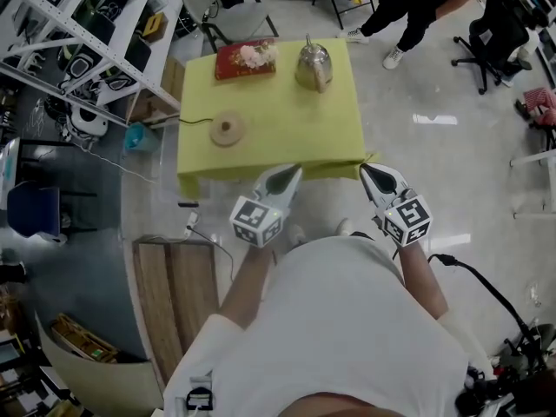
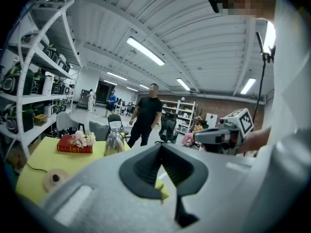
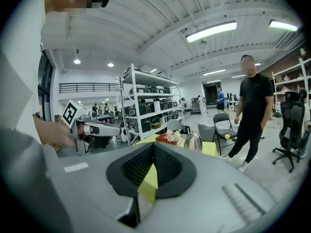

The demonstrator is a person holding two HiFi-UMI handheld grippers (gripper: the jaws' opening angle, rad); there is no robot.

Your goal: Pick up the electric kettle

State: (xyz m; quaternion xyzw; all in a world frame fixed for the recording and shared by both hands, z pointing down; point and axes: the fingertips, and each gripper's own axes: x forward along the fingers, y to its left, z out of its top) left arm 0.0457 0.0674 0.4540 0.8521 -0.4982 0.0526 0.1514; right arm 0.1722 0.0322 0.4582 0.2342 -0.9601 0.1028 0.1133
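The steel electric kettle [image 1: 313, 63] stands at the far right of the yellow-covered table [image 1: 287, 137]; it also shows in the left gripper view [image 2: 114, 142] and the right gripper view [image 3: 193, 141]. Its round wooden-looking base [image 1: 227, 129] lies apart from it, nearer the left edge, with a cord running off the table. My left gripper [image 1: 294, 170] and right gripper [image 1: 366, 169] hover side by side over the table's near edge, well short of the kettle. Both are shut with nothing in them, as the left gripper [image 2: 160, 147] and right gripper [image 3: 153, 145] show up close.
A red box with flowers [image 1: 246, 59] lies left of the kettle. A person in black [image 1: 417, 7] stands beyond the table near folding chairs [image 1: 228, 11]. Metal shelving [image 1: 78, 33] lines the left. A wooden board [image 1: 178, 302] lies on the floor.
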